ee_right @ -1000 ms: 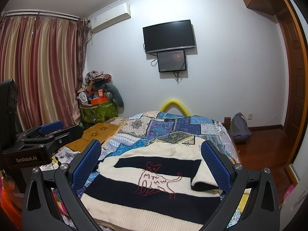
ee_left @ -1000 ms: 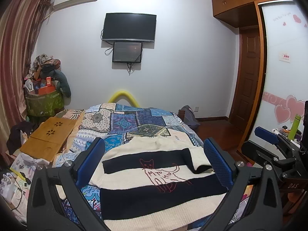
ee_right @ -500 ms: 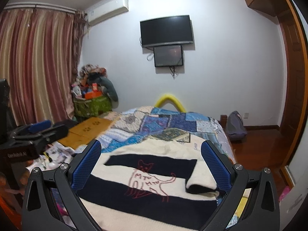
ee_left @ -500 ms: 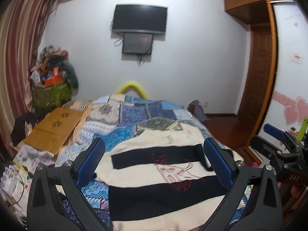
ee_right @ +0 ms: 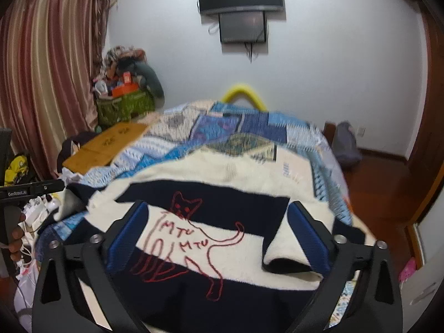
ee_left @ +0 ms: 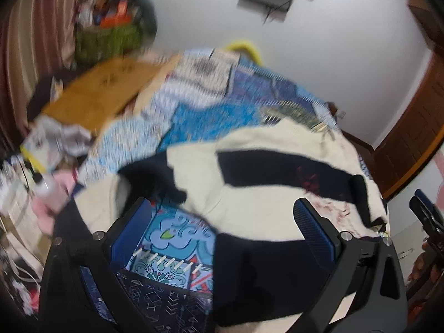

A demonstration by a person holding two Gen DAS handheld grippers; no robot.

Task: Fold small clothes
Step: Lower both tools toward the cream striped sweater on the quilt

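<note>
Both grippers, left gripper (ee_left: 222,236) and right gripper (ee_right: 217,238), hang with jaws wide and empty over the striped sweater (ee_right: 222,249) spread on the bed's patchwork quilt (ee_right: 222,127): thick, soft, floppy knit, best pinched at hem corners or sleeve edges.

Both grippers (ee_left: 224,238) (ee_right: 219,238) are black frames with blue-padded jaws and silver screws

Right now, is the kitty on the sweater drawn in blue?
No, the cat on the striped sweater is drawn in red lines, with red letters on its body.
</note>
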